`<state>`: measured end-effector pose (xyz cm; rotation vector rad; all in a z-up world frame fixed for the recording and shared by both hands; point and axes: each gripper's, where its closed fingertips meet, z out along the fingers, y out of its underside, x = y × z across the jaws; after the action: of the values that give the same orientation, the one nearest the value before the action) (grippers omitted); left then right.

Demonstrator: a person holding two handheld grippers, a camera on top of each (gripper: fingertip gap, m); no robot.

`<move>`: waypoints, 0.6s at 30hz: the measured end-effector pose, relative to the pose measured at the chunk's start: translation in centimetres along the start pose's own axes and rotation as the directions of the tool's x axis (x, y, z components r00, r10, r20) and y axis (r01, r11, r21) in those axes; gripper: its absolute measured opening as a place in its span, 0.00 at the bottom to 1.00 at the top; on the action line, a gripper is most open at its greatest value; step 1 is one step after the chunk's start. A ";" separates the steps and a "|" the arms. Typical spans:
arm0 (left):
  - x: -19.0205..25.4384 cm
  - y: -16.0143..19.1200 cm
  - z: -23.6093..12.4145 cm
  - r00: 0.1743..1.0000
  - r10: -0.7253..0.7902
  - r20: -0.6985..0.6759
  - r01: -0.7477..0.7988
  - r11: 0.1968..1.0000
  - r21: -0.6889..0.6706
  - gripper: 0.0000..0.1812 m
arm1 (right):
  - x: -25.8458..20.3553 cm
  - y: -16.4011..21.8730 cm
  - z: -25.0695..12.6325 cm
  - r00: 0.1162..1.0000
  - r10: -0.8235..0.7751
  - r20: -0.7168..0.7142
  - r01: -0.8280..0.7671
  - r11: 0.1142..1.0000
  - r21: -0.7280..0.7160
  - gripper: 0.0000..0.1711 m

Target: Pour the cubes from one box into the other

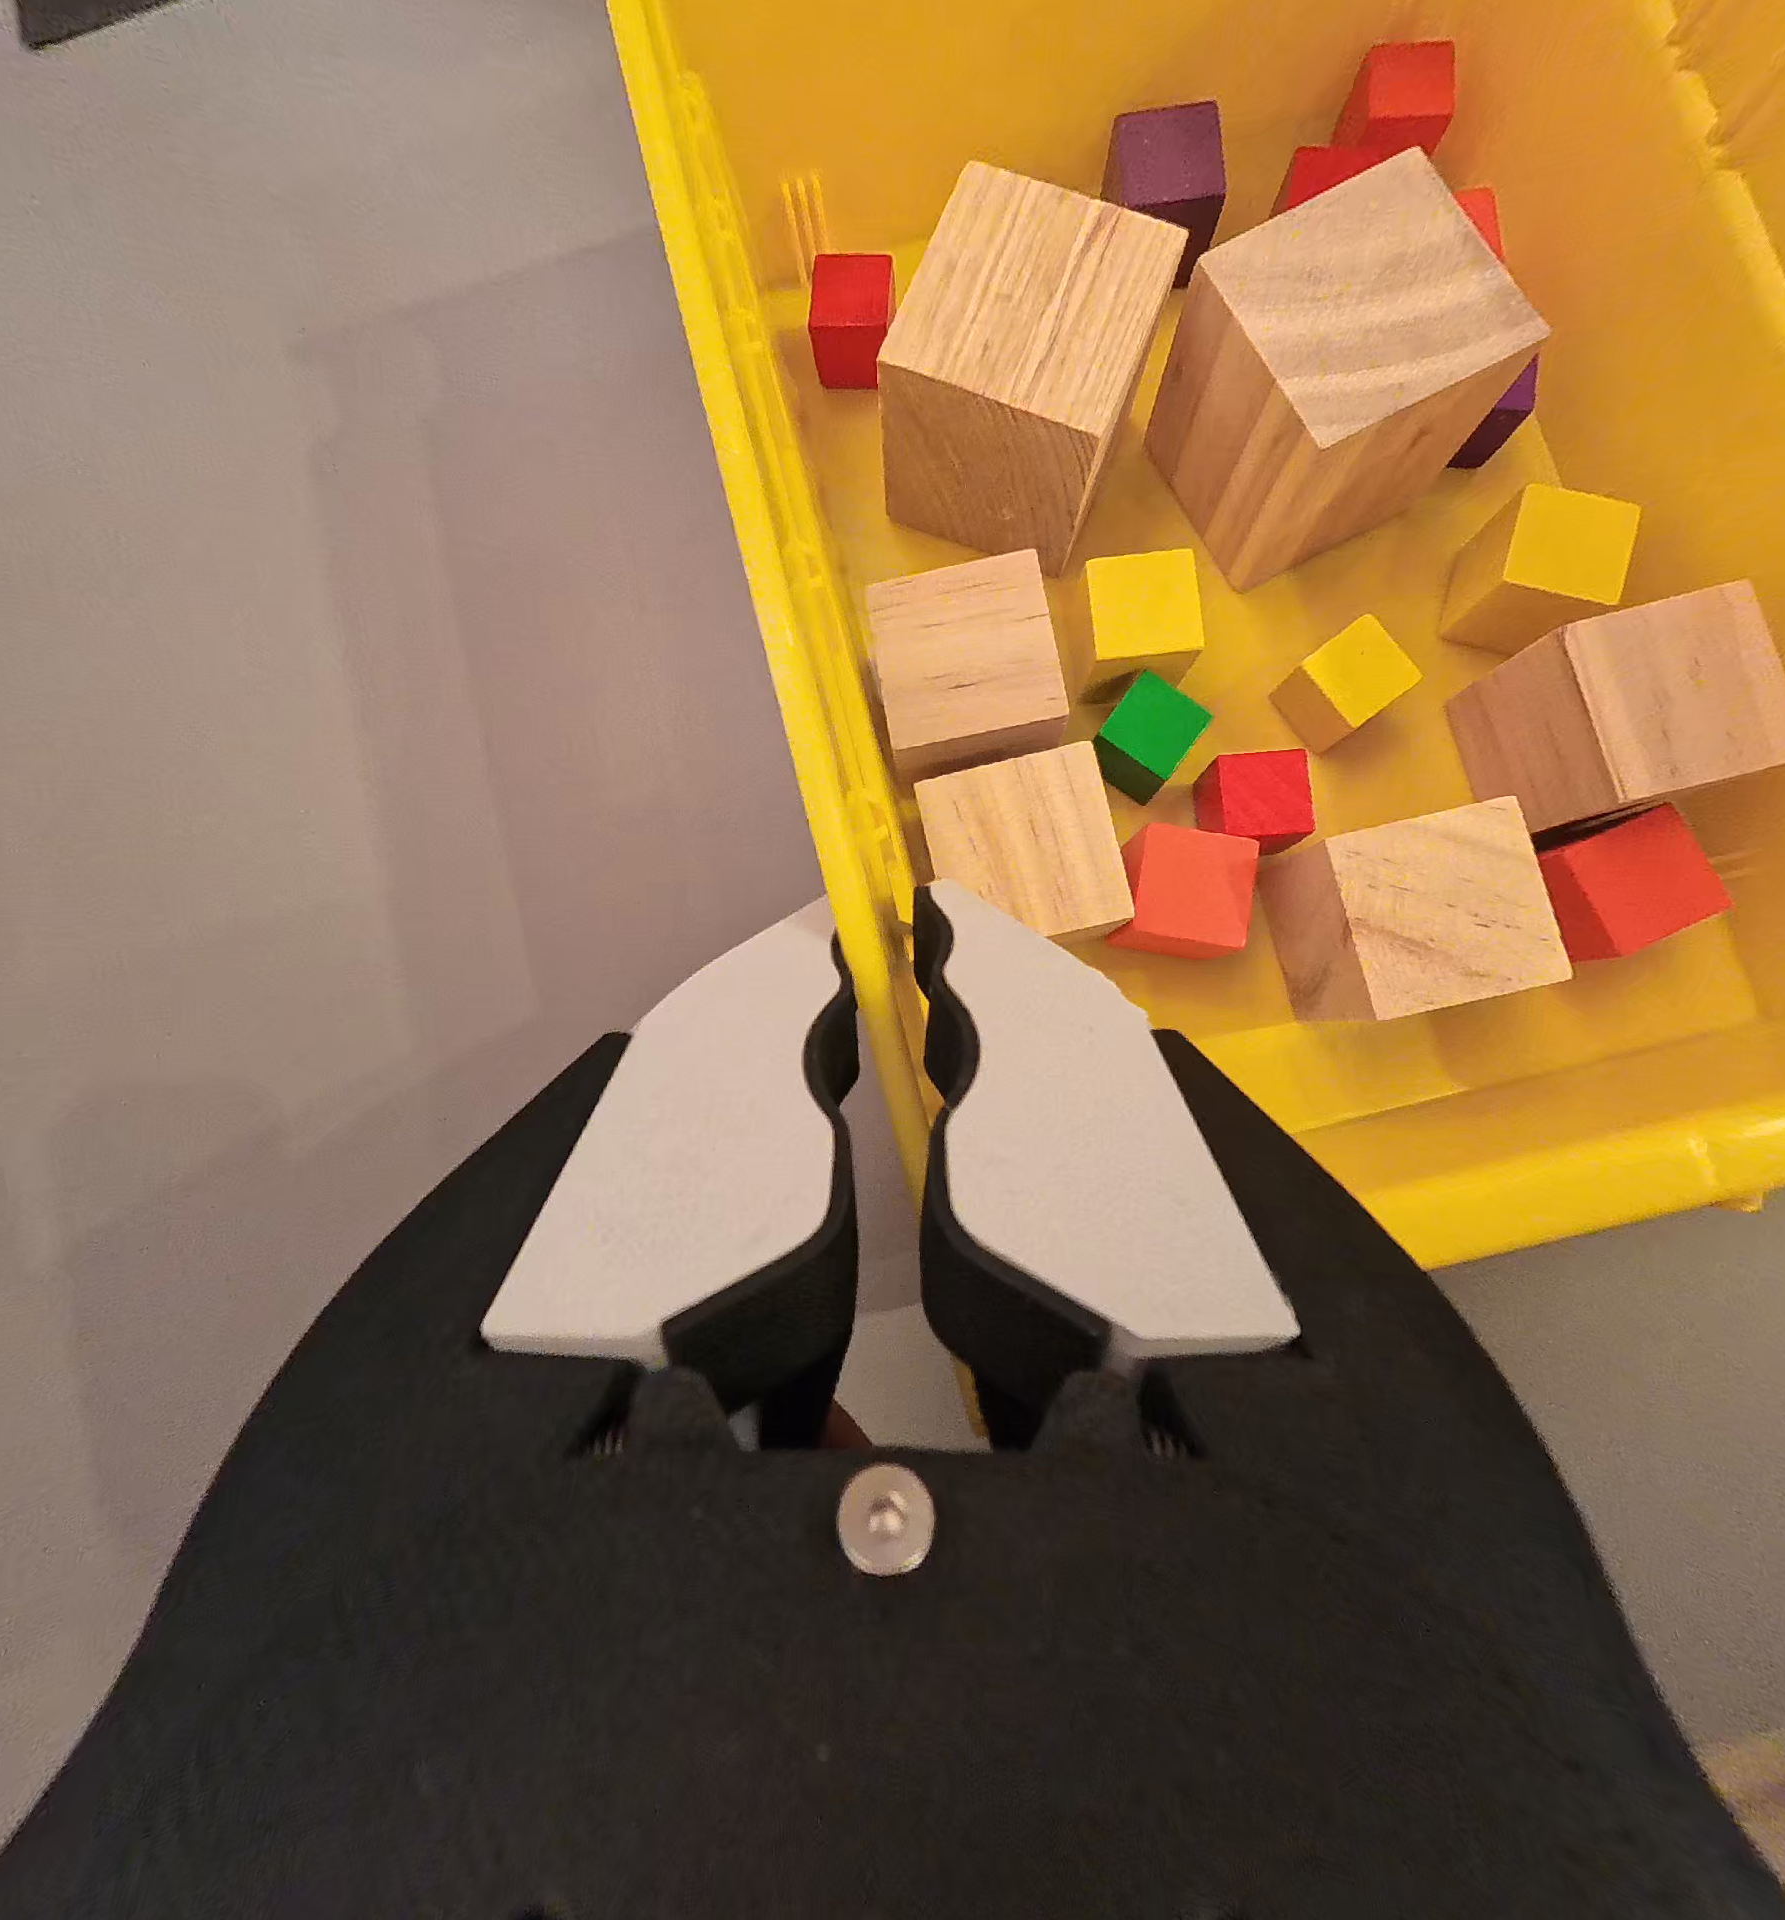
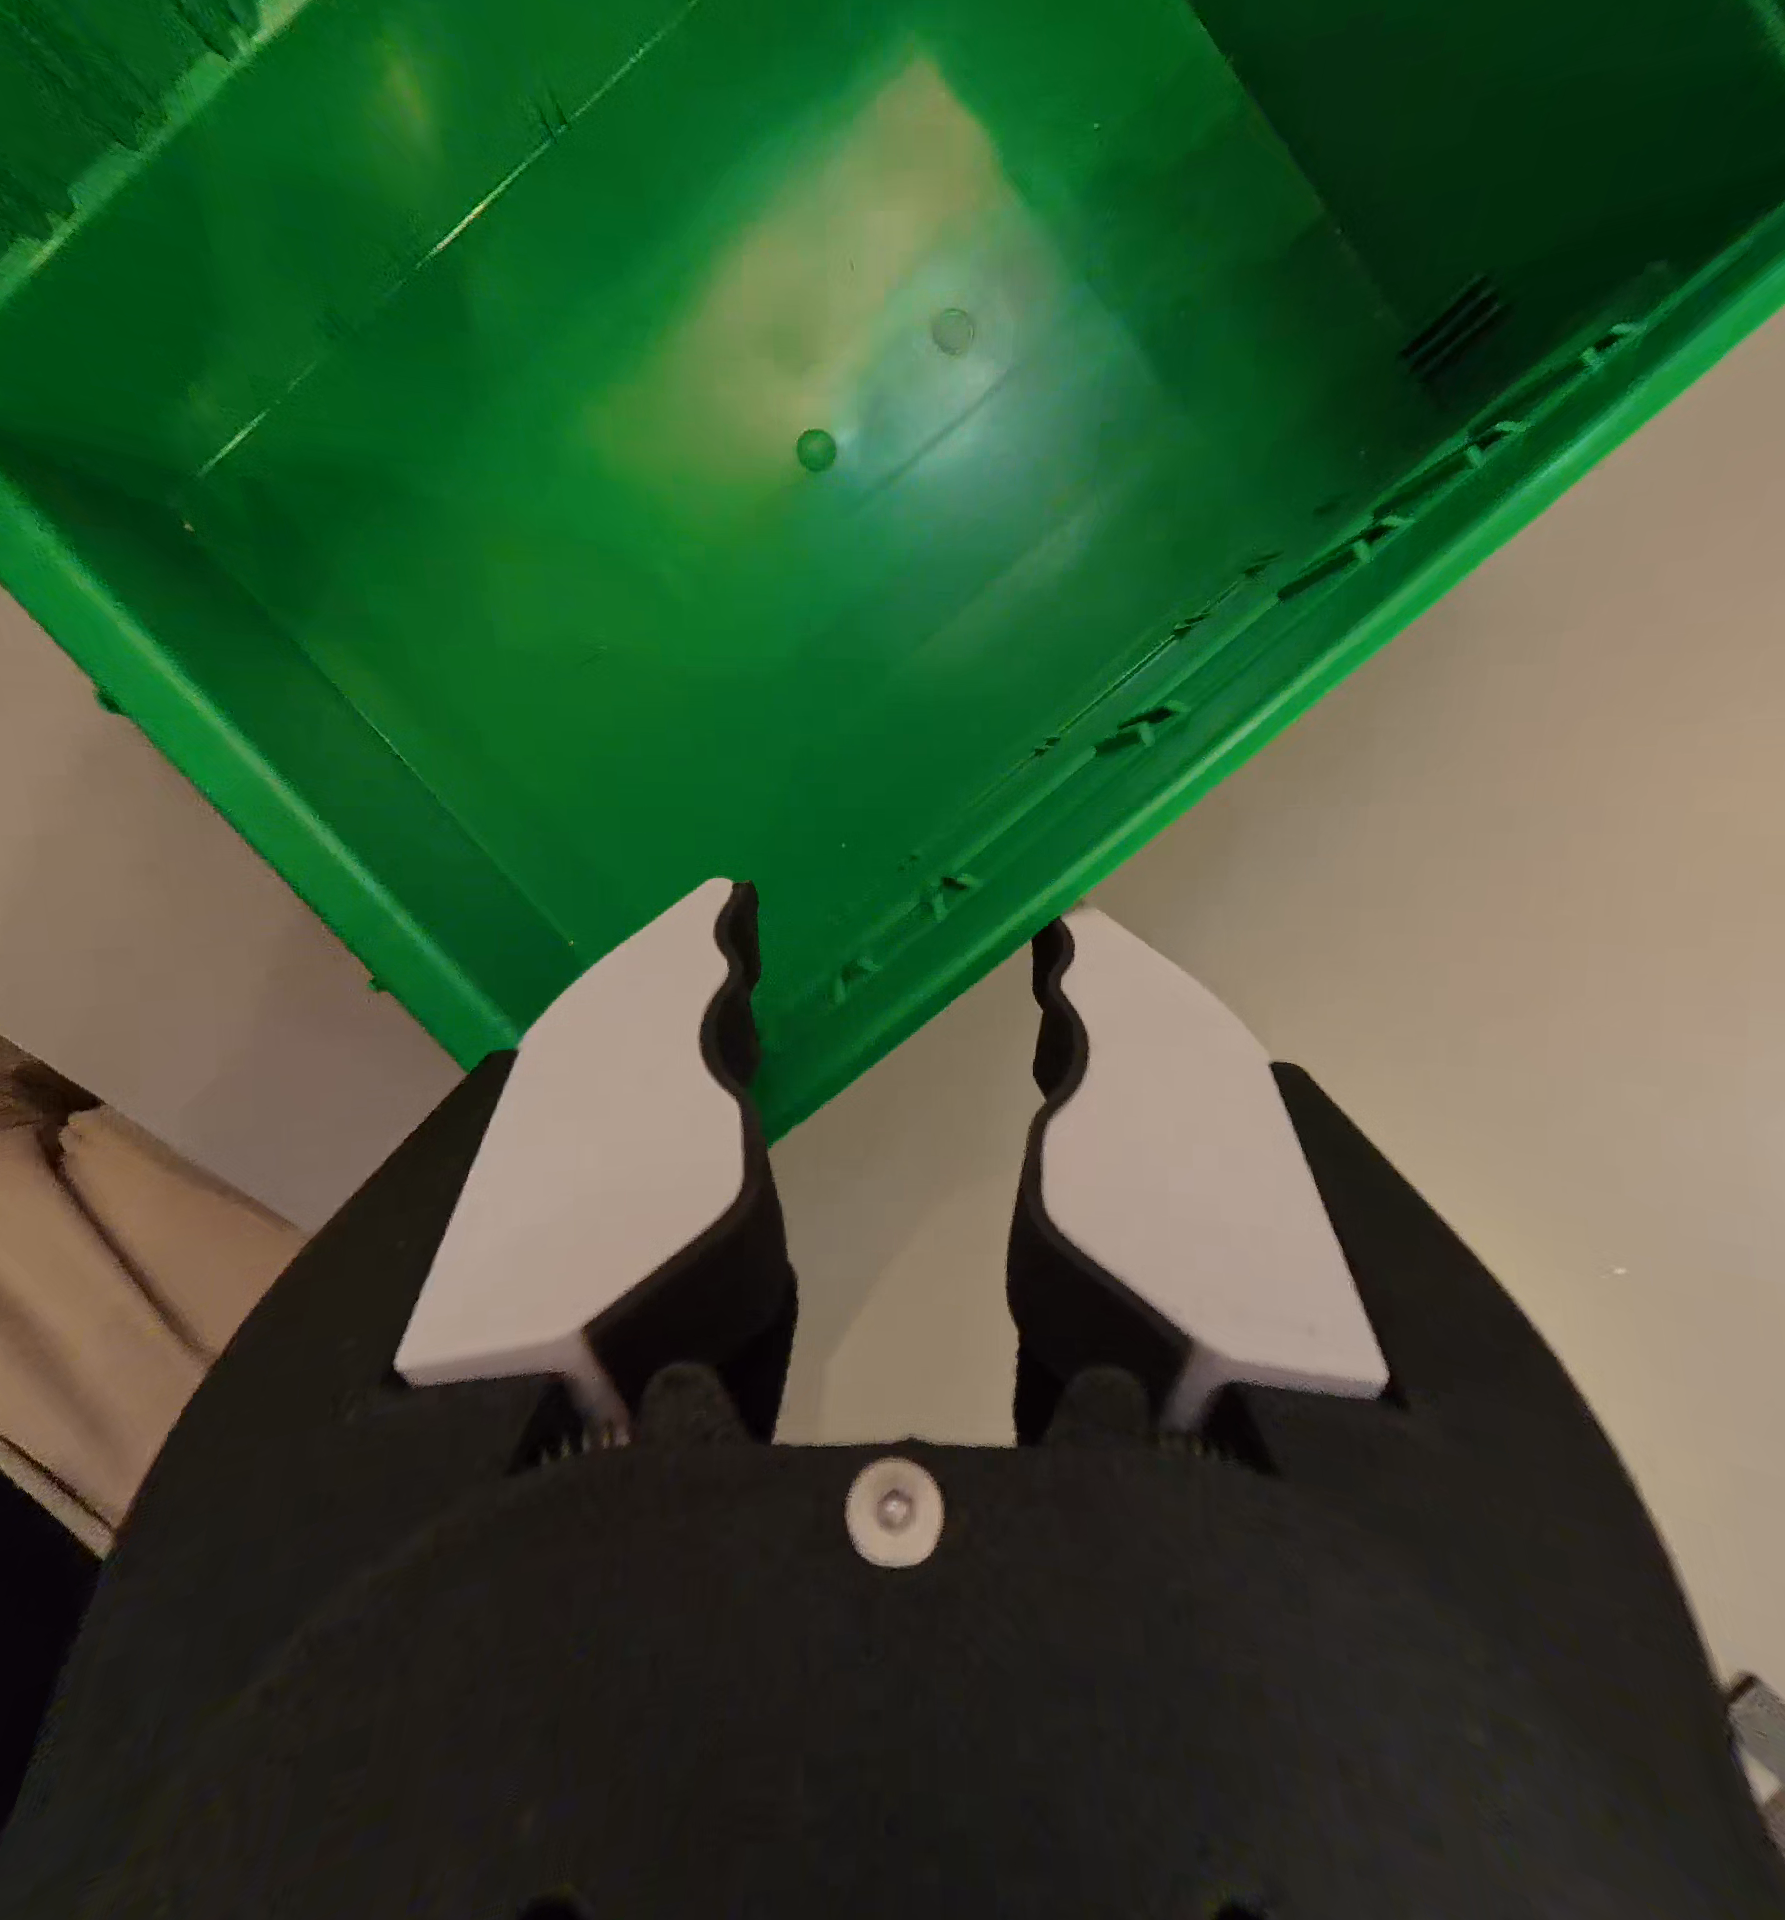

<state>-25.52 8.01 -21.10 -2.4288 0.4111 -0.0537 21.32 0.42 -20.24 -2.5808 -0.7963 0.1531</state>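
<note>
Clamping the yellow box (image 1: 1553,1143) wall with my left gripper (image 1: 888,935), right gripper (image 2: 893,914) spread at the green box (image 2: 244,727), I risk cubes (image 1: 1013,343) spilling if my thin-wall grip slips.

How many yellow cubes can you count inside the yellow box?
3 yellow cubes in the yellow box: one just above the green cube, one mid-floor, one nearer the right wall. Others may hide behind the big wooden blocks.

No writing, labels or numbers can be read on anything in either view.
</note>
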 end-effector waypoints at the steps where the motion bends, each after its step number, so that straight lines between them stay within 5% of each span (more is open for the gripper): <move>1: -0.1 0.2 -0.2 1.000 -0.006 0.001 0.006 1.000 0.004 0.04 | -0.2 0.1 -0.1 1.000 0.017 0.002 -0.017 1.000 0.018 0.27; 8: -0.2 1.0 -0.6 1.000 0.001 0.010 -0.001 1.000 0.022 0.04 | -2.2 0.4 -0.7 0.998 0.057 0.031 -0.061 0.984 0.164 0.26; 11: -0.2 0.9 -0.5 1.000 0.000 0.001 0.000 0.999 0.032 0.04 | -3.1 -0.2 -0.9 0.996 0.065 0.055 -0.075 0.980 0.186 0.38; 18: -0.3 0.9 -0.4 1.000 0.008 0.009 -0.009 0.999 0.041 0.04 | -3.8 0.9 -0.5 0.995 0.066 0.072 -0.073 0.993 0.097 0.25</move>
<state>-26.07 7.19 -21.31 -2.3863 0.4121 -0.0469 18.82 -2.57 -20.28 -2.5214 -0.7048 0.2963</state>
